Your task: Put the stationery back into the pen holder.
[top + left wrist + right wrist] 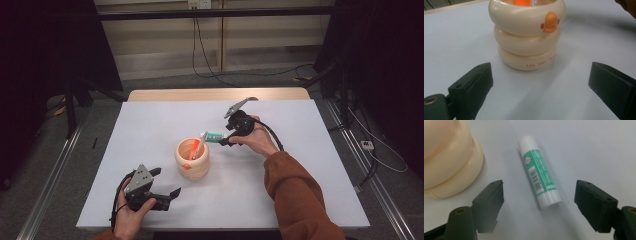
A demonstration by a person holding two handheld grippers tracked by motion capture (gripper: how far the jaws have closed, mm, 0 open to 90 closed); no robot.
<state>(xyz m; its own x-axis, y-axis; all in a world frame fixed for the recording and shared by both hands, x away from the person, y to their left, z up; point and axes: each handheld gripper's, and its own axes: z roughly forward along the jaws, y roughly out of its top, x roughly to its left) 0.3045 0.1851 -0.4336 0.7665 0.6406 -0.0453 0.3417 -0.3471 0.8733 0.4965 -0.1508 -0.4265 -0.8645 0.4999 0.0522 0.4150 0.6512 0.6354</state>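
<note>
A green and white glue stick [539, 172] lies flat on the white table, just right of a cream ringed cup [192, 159]. My right gripper [539, 206] hovers over the stick's near end with its jaws wide on either side, touching nothing. In the high view the glue stick [213, 135] sits just ahead of the right gripper [225, 140]. The cup [527, 32] has an orange duck bill on its side and holds an orange item [196, 148]. My left gripper [167, 182] rests open near the front edge, facing the cup [446, 160].
The white table top [150, 125] has bare room to the left and at the far side. A person's hand in an orange-brown sleeve [295, 195] reaches in from the lower right. Cables trail on the floor beyond the table.
</note>
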